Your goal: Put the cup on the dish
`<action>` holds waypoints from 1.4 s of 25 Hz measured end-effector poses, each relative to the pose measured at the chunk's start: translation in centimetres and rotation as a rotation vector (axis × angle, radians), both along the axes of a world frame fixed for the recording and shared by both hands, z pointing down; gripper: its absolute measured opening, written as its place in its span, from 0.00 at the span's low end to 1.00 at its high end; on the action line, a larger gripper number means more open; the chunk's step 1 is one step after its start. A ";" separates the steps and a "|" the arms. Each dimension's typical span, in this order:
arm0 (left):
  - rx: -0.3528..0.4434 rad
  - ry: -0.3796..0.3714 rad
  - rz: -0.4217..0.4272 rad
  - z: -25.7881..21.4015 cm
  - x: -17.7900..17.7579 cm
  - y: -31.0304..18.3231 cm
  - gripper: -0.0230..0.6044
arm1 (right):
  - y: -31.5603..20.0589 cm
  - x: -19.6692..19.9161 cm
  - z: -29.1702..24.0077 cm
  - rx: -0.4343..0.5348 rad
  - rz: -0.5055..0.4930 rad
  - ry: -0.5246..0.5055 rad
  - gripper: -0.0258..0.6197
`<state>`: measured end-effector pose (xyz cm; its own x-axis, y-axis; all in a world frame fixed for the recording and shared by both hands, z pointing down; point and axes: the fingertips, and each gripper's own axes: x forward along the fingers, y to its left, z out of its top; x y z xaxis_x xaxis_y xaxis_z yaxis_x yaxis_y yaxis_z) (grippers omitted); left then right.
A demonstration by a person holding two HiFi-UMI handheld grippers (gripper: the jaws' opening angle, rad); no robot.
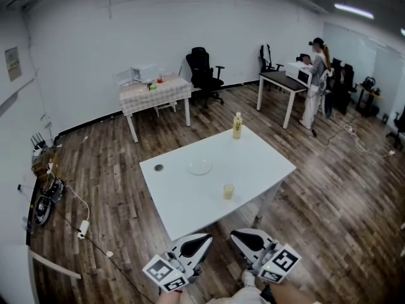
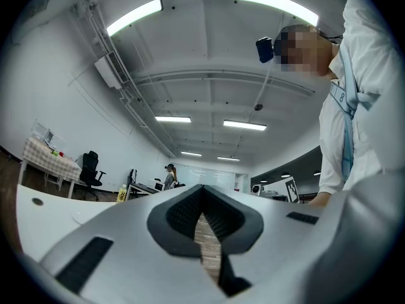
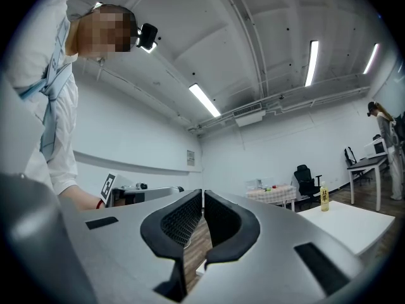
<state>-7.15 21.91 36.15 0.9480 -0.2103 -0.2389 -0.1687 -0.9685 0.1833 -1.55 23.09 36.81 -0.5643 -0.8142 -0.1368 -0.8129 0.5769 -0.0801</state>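
Note:
A small yellowish cup stands near the front edge of the white table. The pale round dish lies apart from it, farther back and to the left. Both grippers hang low by the person's body, short of the table's near edge. The left gripper and the right gripper are shut and hold nothing. In the left gripper view the left gripper has its pads meeting, pointing up past the table. In the right gripper view the right gripper is likewise shut and empty.
A yellow bottle stands at the table's far corner, and a round grommet sits near its left edge. Behind are a cloth-covered table, office chairs and a person at a desk. Cables lie on the floor at left.

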 end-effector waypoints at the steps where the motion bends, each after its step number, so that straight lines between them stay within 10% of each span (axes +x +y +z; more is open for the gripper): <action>1: 0.000 0.000 0.000 0.0 0.1 0.0 0.04 | 0.0 0.1 0.0 -0.001 0.001 0.000 0.09; 35: -0.043 -0.029 -0.002 2.3 4.6 -7.2 0.04 | -8.4 4.8 2.3 -0.037 -0.017 0.003 0.09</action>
